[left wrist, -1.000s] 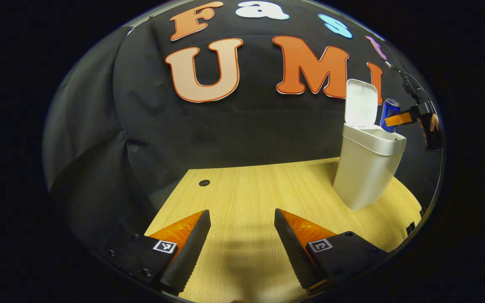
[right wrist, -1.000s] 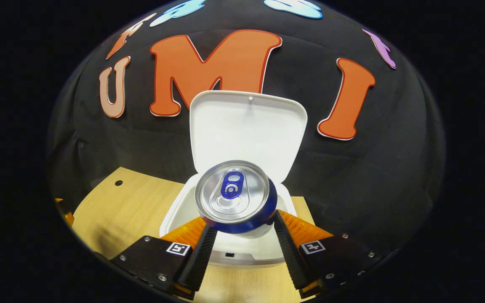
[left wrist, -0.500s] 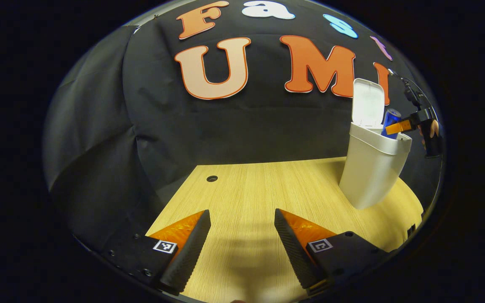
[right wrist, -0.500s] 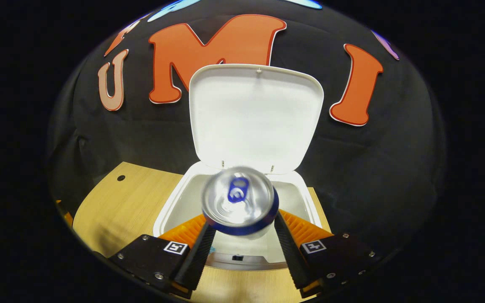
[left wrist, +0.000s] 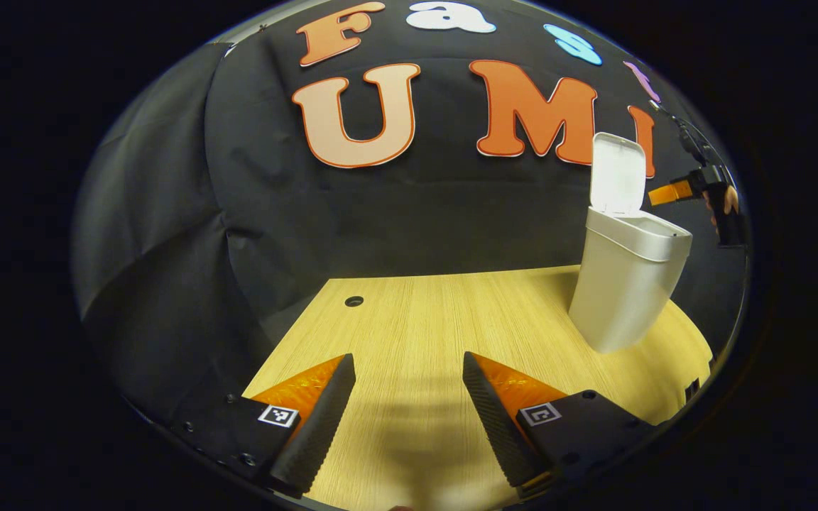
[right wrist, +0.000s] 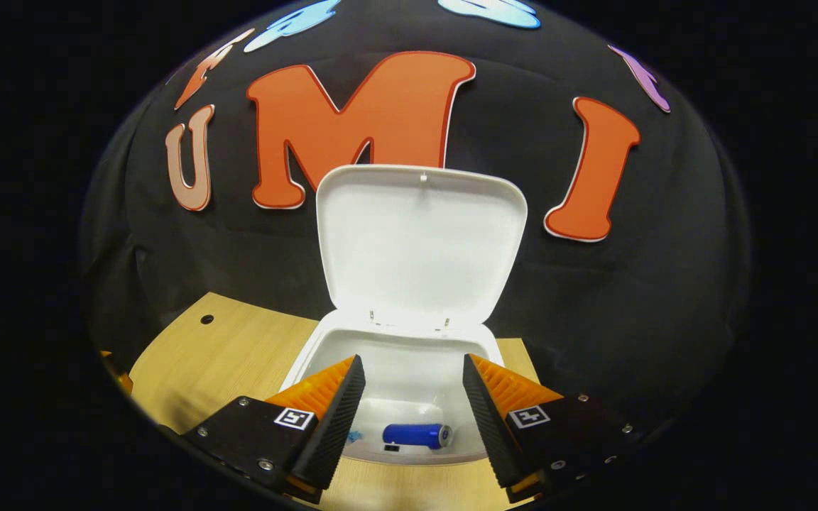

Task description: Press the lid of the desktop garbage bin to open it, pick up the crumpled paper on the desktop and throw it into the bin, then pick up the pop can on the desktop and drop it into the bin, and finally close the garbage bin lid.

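Observation:
The white desktop bin (left wrist: 625,280) stands at the right of the wooden desk, its lid (left wrist: 616,174) raised upright. In the right gripper view I look down into the bin (right wrist: 324,348) past its upright lid (right wrist: 420,245); the blue pop can (right wrist: 416,434) lies on its side at the bottom. My right gripper (right wrist: 409,397) hangs open above the bin's mouth with nothing between its fingers. It also shows as the right gripper (left wrist: 672,193) beside the lid, held by a hand. My left gripper (left wrist: 407,397) is open low over the desk, left of the bin.
The wooden desk (left wrist: 437,326) has a small round hole (left wrist: 353,301) near its back left corner. Black cloth walls close the booth behind and at the left.
The right gripper opened and let the pop can go; the can dropped to the bottom of the bin. The left gripper barely moved.

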`<control>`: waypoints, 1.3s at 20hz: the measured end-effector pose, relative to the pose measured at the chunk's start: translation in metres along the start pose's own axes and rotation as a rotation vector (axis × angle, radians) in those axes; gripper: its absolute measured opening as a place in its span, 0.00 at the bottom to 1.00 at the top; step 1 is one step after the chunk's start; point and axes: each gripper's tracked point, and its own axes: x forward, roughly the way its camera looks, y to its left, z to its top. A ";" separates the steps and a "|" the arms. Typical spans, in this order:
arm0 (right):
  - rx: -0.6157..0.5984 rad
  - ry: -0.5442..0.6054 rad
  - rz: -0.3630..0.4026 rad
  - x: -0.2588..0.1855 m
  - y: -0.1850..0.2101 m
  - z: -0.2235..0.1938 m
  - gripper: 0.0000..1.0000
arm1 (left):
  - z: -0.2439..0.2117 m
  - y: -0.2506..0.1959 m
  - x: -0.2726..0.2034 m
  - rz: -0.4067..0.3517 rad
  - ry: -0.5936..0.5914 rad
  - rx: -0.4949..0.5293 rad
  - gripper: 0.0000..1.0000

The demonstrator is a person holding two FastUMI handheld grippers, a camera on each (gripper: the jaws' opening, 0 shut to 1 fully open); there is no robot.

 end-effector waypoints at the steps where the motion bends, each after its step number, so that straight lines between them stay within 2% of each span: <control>1: -0.010 -0.009 -0.003 -0.002 -0.002 0.008 0.84 | 0.001 0.000 -0.001 -0.001 0.000 0.000 0.97; 12: -0.089 -0.165 -0.021 -0.016 -0.009 0.121 0.84 | 0.003 0.002 -0.001 0.012 -0.014 -0.025 0.97; 15: -0.057 -0.199 -0.005 -0.014 -0.007 0.147 0.85 | 0.000 0.003 0.000 0.025 -0.008 -0.035 0.97; 21: -0.021 -0.193 0.016 0.005 -0.001 0.161 0.84 | -0.005 0.005 0.002 0.041 0.017 -0.059 0.97; 26: 0.011 -0.197 -0.003 0.023 -0.007 0.167 0.84 | -0.013 0.007 0.006 0.067 0.031 -0.064 0.97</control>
